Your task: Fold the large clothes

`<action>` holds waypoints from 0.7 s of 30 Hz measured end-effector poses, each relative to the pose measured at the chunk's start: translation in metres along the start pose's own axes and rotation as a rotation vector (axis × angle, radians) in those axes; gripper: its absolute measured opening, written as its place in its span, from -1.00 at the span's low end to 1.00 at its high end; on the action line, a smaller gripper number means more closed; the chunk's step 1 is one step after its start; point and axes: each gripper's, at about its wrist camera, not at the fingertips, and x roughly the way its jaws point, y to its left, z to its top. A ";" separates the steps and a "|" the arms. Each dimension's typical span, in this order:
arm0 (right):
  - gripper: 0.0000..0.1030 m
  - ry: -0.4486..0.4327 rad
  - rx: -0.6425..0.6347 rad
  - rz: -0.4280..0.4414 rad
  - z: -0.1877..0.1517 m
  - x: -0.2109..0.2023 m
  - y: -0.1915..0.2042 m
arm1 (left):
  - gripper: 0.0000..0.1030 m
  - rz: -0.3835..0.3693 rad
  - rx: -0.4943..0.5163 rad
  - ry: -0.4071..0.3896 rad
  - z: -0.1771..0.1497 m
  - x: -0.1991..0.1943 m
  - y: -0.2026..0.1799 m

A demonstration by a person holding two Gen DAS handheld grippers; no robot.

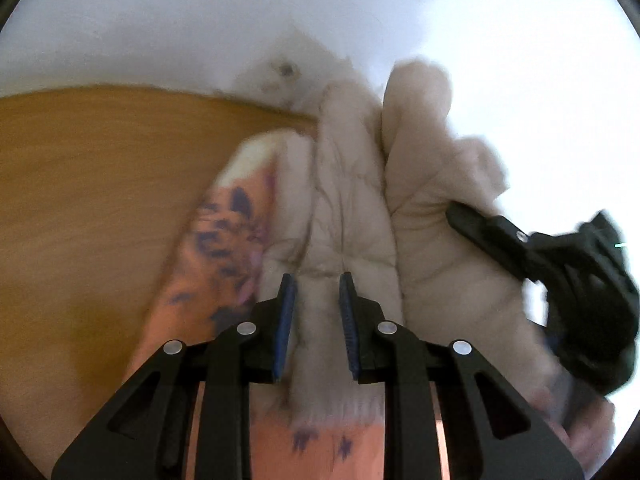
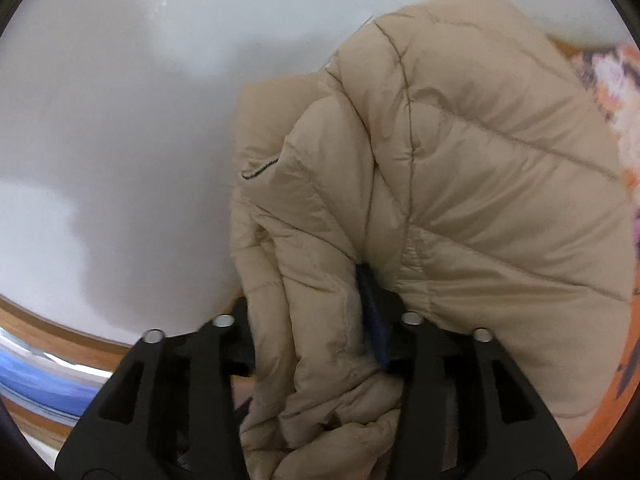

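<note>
A beige quilted puffer jacket [image 1: 352, 200] hangs bunched in the air in front of a white wall. My left gripper [image 1: 318, 300] is shut on a fold of it, with cloth between the blue pads [image 1: 286, 320]. My right gripper [image 2: 320, 320] is shut on another bunch of the jacket [image 2: 460, 168]; its left finger is hidden by cloth and its right blue pad [image 2: 374, 312] shows. The right gripper also shows in the left wrist view [image 1: 472, 220], pinching the jacket's right side.
An orange cloth with dark floral print [image 1: 224, 248] lies under the jacket over a wooden surface [image 1: 88, 200]. The same cloth shows in the right wrist view [image 2: 616, 80]. A white wall [image 2: 120, 120] stands behind. The left wrist view is blurred.
</note>
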 end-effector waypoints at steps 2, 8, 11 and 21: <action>0.61 0.006 0.063 0.115 0.003 -0.003 -0.007 | -0.56 0.002 -0.005 -0.047 -0.002 -0.033 0.004; 0.78 0.066 0.114 0.268 0.008 0.004 -0.015 | -0.43 0.001 -0.005 -0.121 0.001 -0.088 -0.001; 0.78 0.085 0.178 0.370 0.013 -0.007 -0.025 | -0.38 0.006 0.029 -0.134 0.004 -0.102 -0.022; 0.77 -0.066 0.150 0.404 0.038 -0.111 -0.083 | 0.03 -0.024 0.228 -0.091 0.026 -0.095 -0.151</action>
